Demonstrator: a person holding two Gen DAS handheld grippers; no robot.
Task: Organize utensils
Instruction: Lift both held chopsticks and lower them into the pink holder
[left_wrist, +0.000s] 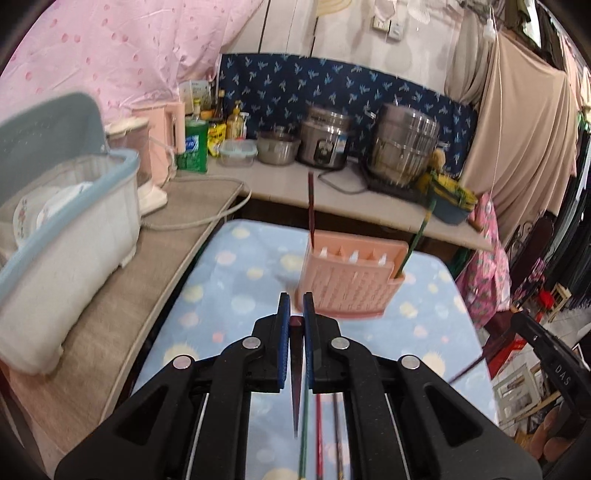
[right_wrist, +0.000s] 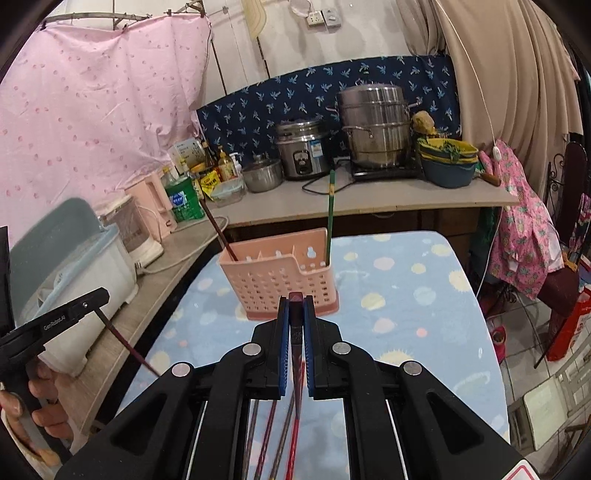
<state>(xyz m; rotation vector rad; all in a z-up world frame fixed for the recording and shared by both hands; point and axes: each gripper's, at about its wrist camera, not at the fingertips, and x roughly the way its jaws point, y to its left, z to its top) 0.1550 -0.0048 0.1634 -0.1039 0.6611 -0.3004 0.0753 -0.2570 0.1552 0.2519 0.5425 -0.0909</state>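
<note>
While both grippers hover above the blue dotted tablecloth (left_wrist: 229, 280), each has its tongs pressed together on a chopstick.

Left gripper (left_wrist: 296, 306): level, aimed at the pink utensil holder (left_wrist: 347, 284) just ahead. Blue pads clamp a dark red chopstick (left_wrist: 296, 373), whose point hangs down toward the cloth. In the right wrist view this gripper (right_wrist: 94, 299) enters from the left edge, fingers pointing right, the person's hand (right_wrist: 33, 398) wrapped round the grip, the chopstick slanting down from it.

Centre: holder stands upright on the cloth. A dark red chopstick (left_wrist: 311, 206) leans in its left compartment; a green chopstick (left_wrist: 415, 236) leans in the small right one. More loose chopsticks (left_wrist: 317, 435) lie on the cloth beneath the grippers.

Right gripper (right_wrist: 296, 306): level, facing the holder's perforated front, pads clamped on a dark chopstick (right_wrist: 296, 328) with its blunt end showing at the fingertips. Left wrist view shows it (left_wrist: 517, 321) at the right edge, stick angling down-left.

Behind: counter (right_wrist: 369, 199) with steel pots, rice cooker, bottles.
</note>
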